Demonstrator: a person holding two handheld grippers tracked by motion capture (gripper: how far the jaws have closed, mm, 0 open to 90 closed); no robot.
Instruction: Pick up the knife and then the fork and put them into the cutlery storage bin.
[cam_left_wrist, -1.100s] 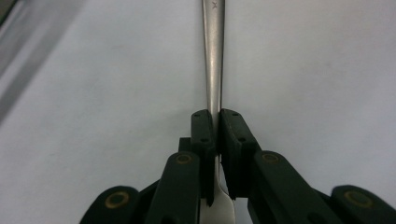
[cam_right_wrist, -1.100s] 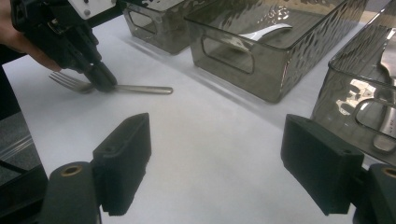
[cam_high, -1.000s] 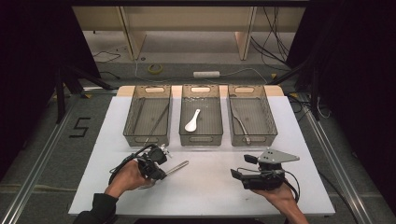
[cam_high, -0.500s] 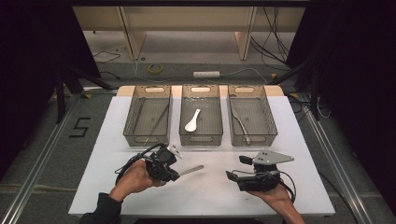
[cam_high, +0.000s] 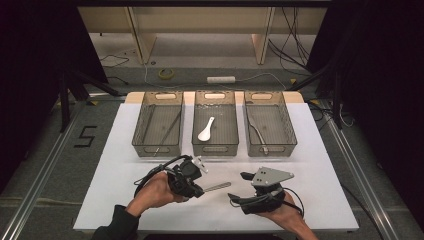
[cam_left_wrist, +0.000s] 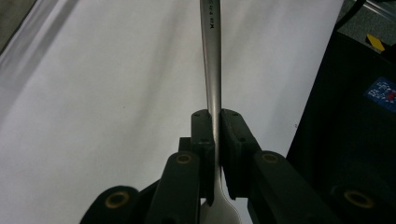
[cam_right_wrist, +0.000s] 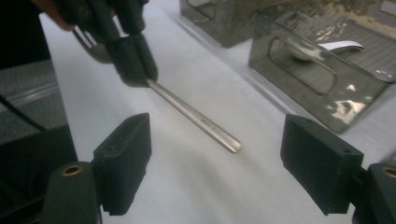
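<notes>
A white worktop (cam_high: 120, 150) spreads under the high camera, with three smoky transparent bins lined up along its far half: the left bin (cam_high: 159, 125) holds long thin metal utensils, the middle bin (cam_high: 216, 124) a white spoon (cam_high: 206, 130), and the right bin (cam_high: 267, 125) another metal utensil (cam_high: 256, 131). On the near side a person's two hands work a pair of black tools. The left gripper (cam_high: 192, 181), at near centre-left, is clenched on a metal fork (cam_high: 216, 187); the left gripper view shows its fingers (cam_left_wrist: 204, 140) pressed flat against either side of the fork (cam_left_wrist: 212, 74) at the neck, just above the widening head, with the long handle running straight out beyond the fingertips over the worktop (cam_left_wrist: 102, 102). In the high view that handle points right, toward the right gripper (cam_high: 235, 192), which lies near centre-right with its grey three-cornered plate on top. The right gripper view shows its fingers (cam_right_wrist: 126, 158) spread wide and released, gripping nothing, one on each side of the frame. The fork (cam_right_wrist: 196, 119) slants between them farther off, its handle tip just beyond the gap and clear of both fingers, while the left gripper (cam_right_wrist: 133, 60) clamps the fork's other end at upper left. The middle bin (cam_right_wrist: 317, 79) stands behind at the right of that view.
</notes>
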